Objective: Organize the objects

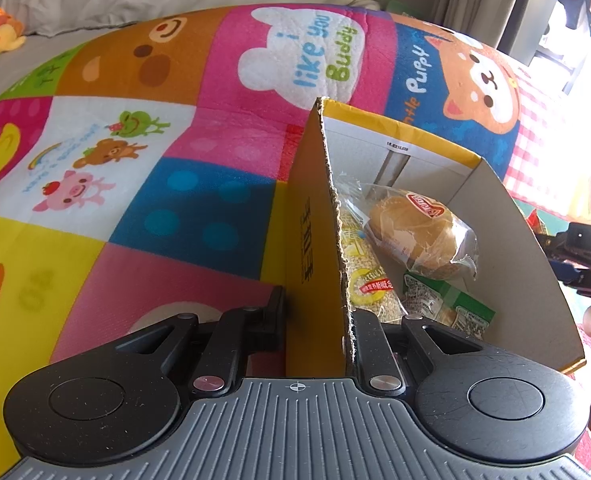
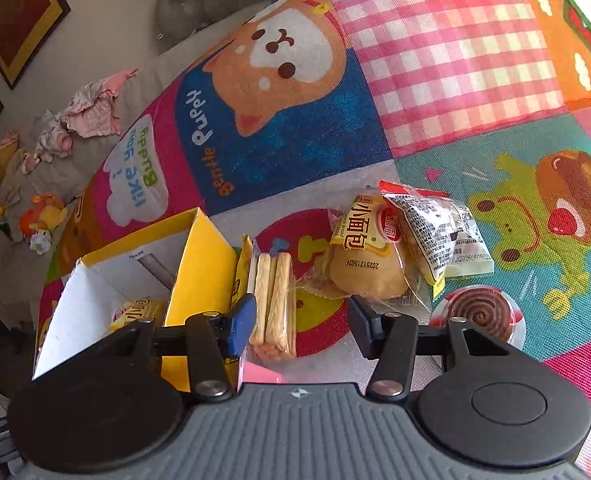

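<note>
Left gripper (image 1: 319,320) clamped on the yellow box (image 1: 313,216) wall, steadying it. Right gripper (image 2: 299,326) partly open, straddling the biscuit-stick packet (image 2: 273,304) beside the box, long axis running straight ahead between the jaws, not yet pinched.

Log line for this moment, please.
left gripper: shut on box wall | right gripper: open around biscuit pack | bun: boxed

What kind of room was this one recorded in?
Probably a home living room or child's play area: a cartoon play mat covers the floor, soft toys lie by the wall, and framed pictures hang above.
</note>
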